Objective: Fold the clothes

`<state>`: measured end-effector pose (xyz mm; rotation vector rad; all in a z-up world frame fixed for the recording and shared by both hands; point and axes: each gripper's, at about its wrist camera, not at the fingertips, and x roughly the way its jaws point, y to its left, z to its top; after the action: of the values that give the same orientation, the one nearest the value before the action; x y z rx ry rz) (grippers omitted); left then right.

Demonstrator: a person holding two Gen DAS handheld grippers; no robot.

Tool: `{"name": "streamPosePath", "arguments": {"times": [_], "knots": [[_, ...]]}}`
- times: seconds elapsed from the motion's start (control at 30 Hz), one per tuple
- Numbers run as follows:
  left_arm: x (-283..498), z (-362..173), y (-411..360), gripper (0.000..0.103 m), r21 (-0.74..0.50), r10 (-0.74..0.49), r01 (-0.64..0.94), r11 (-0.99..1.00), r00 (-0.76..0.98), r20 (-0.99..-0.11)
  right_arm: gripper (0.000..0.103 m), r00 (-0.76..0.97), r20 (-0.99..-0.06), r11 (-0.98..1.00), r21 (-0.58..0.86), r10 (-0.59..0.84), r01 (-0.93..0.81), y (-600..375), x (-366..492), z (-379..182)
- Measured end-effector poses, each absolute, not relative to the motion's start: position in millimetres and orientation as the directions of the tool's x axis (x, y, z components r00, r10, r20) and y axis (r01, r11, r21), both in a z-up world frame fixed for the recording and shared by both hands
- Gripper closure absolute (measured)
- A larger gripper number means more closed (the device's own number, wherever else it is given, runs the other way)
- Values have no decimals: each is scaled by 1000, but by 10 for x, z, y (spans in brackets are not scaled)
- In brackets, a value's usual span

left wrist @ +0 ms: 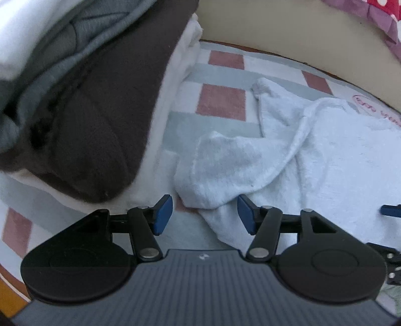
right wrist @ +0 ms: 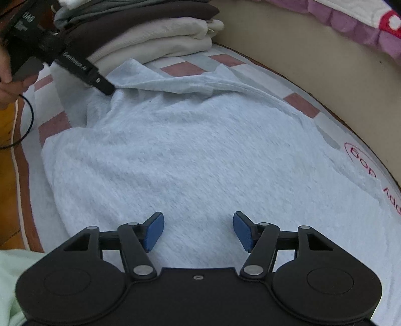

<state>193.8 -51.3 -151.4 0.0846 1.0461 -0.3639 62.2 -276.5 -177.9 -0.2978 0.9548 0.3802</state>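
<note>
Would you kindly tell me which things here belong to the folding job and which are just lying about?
Job:
- white garment, spread out and rumpled
- stack of folded clothes
- left gripper, open
- right gripper, open

Lying about:
- checked mat underneath
- purple frilled cloth
- black cable

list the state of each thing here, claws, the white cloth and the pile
left claw: open, over the edge of the white cloth, gripping nothing
right claw: open, over the middle of the cloth, gripping nothing
white cloth: unfolded, spread on the checked mat, edges rumpled
pile of clothes: folded and stacked beside the cloth
checked mat: lying flat under everything
</note>
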Motion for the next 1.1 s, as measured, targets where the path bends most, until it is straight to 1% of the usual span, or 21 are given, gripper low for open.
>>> {"name": "streamPosePath", "arguments": {"times": [0.17, 0.2, 0.3, 0.37, 0.4, 0.47, 0.5, 0.53, 0.57, 0.6, 0.63, 0.73, 0.8, 0.87, 0.9, 0.93, 0.97, 1.0, 1.07, 1.1], "knots": [[2013, -1568, -515, 45, -204, -321, 307, 929, 401, -858, 36, 529, -830, 898, -82, 178, -432, -2753, 598, -1786], [2029, -1591, -524, 45, -207, -320, 301, 931, 400, -859, 36, 529, -831, 896, -90, 173, -434, -2738, 597, -1782], [2074, -1661, -567, 43, -184, -295, 287, 940, 416, -860, 36, 524, -838, 880, -124, 154, -459, -2655, 606, -1754], [2103, -1697, -629, 40, -153, -276, 294, 943, 439, -855, 36, 512, -841, 860, -123, 174, -494, -2577, 630, -1717], [2114, -1705, -651, 39, -149, -276, 299, 943, 448, -850, 36, 505, -841, 850, -114, 193, -515, -2525, 643, -1697], [2137, -1718, -681, 34, -147, -280, 303, 942, 462, -841, 36, 496, -837, 838, -87, 232, -539, -2404, 665, -1664], [2132, -1725, -700, 34, -137, -279, 312, 940, 472, -837, 36, 492, -833, 834, -70, 253, -548, -2341, 675, -1651], [2115, -1731, -721, 37, -122, -275, 325, 938, 483, -831, 36, 487, -830, 830, -54, 273, -556, -2278, 685, -1638], [2094, -1728, -749, 57, -90, -264, 345, 934, 499, -826, 36, 480, -828, 825, -38, 290, -564, -2220, 686, -1635], [2070, -1716, -782, 79, -47, -246, 367, 929, 519, -819, 36, 473, -826, 820, -23, 306, -571, -2162, 687, -1631], [2027, -1664, -793, 92, -12, -233, 376, 927, 549, -803, 36, 469, -825, 814, -19, 316, -580, -2108, 681, -1632], [1857, -1433, -784, 92, 71, -196, 362, 930, 648, -736, 36, 445, -829, 797, 1, 338, -604, -1985, 644, -1673], [1779, -1367, -801, 91, 105, -162, 337, 936, 673, -722, 36, 419, -842, 785, 9, 341, -620, -1925, 592, -1731], [1867, -1458, -815, 77, 142, -99, 312, 940, 645, -758, 36, 426, -837, 786, 8, 343, -618, -1934, 534, -1756], [1928, -1493, -796, 76, 160, -71, 299, 941, 635, -769, 36, 430, -835, 787, 7, 345, -617, -1938, 505, -1769], [1968, -1491, -758, 78, 164, -60, 290, 943, 632, -773, 36, 433, -832, 788, 8, 346, -616, -1944, 479, -1781], [1993, -1472, -714, 81, 160, -58, 283, 946, 631, -774, 35, 423, -832, 799, 38, 358, -600, -1980, 489, -1780], [2009, -1451, -672, 81, 143, -69, 282, 949, 624, -779, 35, 417, -832, 797, 47, 365, -603, -1989, 487, -1777], [2016, -1414, -587, 78, 84, -101, 277, 957, 593, -799, 34, 404, -835, 781, 50, 375, -622, -1981, 460, -1766], [2021, -1404, -538, 74, 55, -110, 265, 963, 571, -813, 33, 391, -834, 770, 60, 388, -636, -1963, 440, -1765]]}}
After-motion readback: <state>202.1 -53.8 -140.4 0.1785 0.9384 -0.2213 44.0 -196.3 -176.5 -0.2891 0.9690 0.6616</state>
